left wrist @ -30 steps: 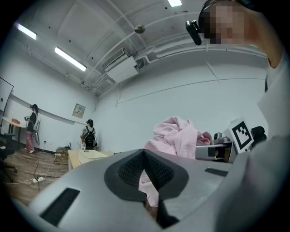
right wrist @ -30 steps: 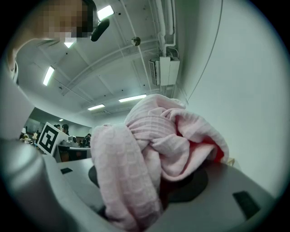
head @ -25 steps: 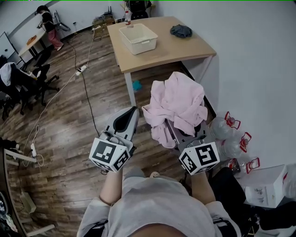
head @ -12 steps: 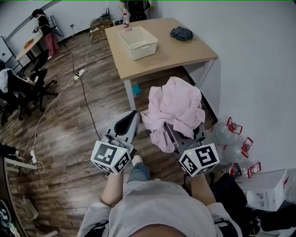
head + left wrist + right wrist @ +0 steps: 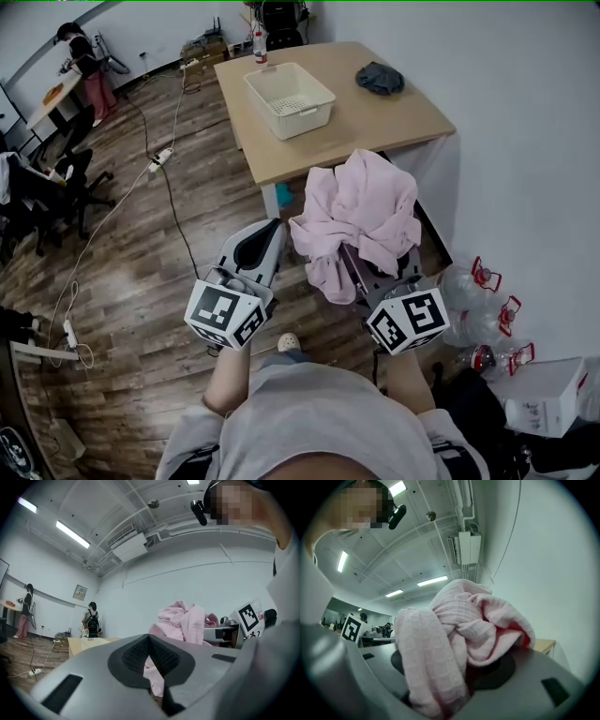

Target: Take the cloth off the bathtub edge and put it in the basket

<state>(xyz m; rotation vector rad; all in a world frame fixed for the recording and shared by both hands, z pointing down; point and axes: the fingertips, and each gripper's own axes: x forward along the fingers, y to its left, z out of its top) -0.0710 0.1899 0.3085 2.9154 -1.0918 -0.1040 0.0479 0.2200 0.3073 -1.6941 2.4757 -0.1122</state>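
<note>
A crumpled pink cloth point(image 5: 361, 216) is bunched up in the jaws of my right gripper point(image 5: 364, 267), held in the air above the floor. In the right gripper view the cloth point(image 5: 459, 630) spills over both jaws of that gripper point(image 5: 454, 672), which is shut on it. My left gripper point(image 5: 260, 246) hovers just left of the cloth, jaws shut and empty; its own view shows the gripper point(image 5: 149, 641) with the cloth point(image 5: 185, 620) beyond it. The white basket point(image 5: 319, 92) stands on the wooden table point(image 5: 375, 122) ahead. No bathtub is in view.
A dark cloth point(image 5: 380, 78) lies on the table's far right. Several water bottles point(image 5: 483, 300) stand by the white wall at right. Cables point(image 5: 164, 150) run over the wooden floor, office chairs point(image 5: 37, 187) stand at left, and a person point(image 5: 80, 61) stands far back.
The table and basket have drifted right and nearer in view as the person walks. Both grippers keep their pose, the cloth still held in the right one.
</note>
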